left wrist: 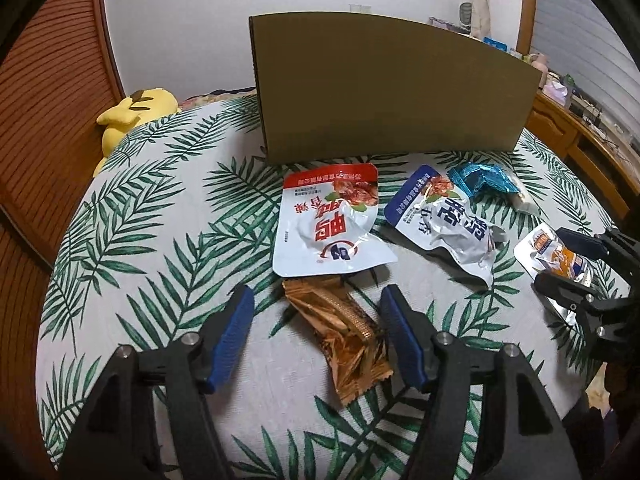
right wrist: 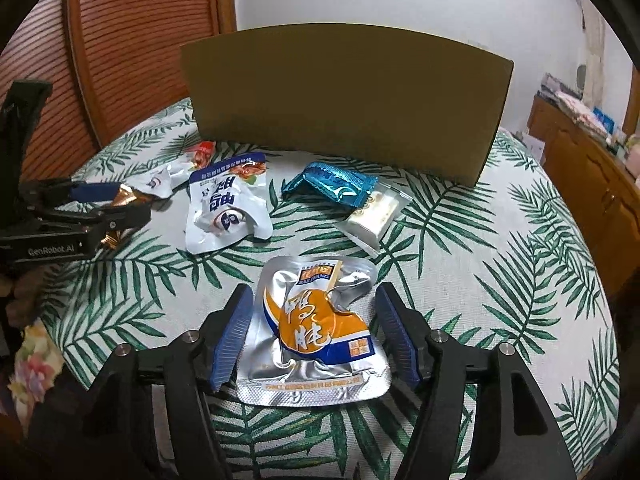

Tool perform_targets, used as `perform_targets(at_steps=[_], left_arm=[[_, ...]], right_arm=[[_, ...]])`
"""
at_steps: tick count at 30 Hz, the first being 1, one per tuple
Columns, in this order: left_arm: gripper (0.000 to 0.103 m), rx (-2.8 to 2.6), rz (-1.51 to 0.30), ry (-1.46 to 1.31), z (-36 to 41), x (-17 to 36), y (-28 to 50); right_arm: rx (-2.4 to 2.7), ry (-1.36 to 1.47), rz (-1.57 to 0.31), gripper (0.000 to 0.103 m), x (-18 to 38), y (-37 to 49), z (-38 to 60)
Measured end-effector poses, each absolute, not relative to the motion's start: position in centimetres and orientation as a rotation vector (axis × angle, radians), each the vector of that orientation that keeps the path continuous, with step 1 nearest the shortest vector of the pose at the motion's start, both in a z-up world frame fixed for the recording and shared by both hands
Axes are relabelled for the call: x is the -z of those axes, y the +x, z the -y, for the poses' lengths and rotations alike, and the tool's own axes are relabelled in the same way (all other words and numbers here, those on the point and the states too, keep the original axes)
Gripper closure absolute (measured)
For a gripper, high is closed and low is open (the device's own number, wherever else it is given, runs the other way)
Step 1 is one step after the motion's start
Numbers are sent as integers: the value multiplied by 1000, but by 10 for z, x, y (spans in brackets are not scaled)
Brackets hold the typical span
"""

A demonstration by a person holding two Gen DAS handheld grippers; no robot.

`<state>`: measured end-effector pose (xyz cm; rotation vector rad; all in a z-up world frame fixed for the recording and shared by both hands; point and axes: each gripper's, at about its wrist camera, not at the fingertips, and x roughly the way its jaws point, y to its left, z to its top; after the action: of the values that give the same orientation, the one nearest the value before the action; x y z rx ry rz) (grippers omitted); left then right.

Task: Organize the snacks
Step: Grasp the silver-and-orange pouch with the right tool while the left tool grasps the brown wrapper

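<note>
On the leaf-print cloth [left wrist: 160,220] a crumpled gold wrapper snack [left wrist: 344,336] lies between the fingers of my left gripper [left wrist: 316,296], which is open, its blue pads clear of the wrapper. My right gripper [right wrist: 314,292] is open astride a silver and orange pouch [right wrist: 316,332], with no pad pressing on it. Beyond lie a red and white pouch [left wrist: 328,224], a blue and white pouch [left wrist: 444,224], a teal wrapper [right wrist: 332,188] and a clear pack with a pale snack [right wrist: 376,212]. A cardboard box [left wrist: 384,88] stands behind them.
A yellow plush toy [left wrist: 132,116] lies at the cloth's far left edge. A louvred wooden door [right wrist: 132,40] stands to the left and a cluttered wooden cabinet [right wrist: 592,168] to the right. The cloth surface curves off near the bottom of both views.
</note>
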<state>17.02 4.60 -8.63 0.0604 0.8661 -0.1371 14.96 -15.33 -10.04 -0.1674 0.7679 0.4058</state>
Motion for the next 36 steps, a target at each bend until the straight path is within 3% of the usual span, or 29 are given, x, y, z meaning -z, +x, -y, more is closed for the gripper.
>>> perform_targets(at_steps=[10,23,26,31,33,36], left_arm=[[23,77,-889,34,-49,88,171],[23,150,-912,69,-54,87,171],[36,161,-907,71,-56,86,171],[70,151,-891,65,-60,83,166],[77,151,-885,70,-59,83,163],[79,151,-874,82,-58,84,159]], right_arm=[[-405,-155,-760,37,101,149,155],[-396,-149,-763,36,101,146,157],[-396,-149,-763,36,101,146,158],[-400,-147,-764,36,101,145,159],[-402,-144,-764,36,101,145,160],[-403,-142,-765,36,101,145,161]])
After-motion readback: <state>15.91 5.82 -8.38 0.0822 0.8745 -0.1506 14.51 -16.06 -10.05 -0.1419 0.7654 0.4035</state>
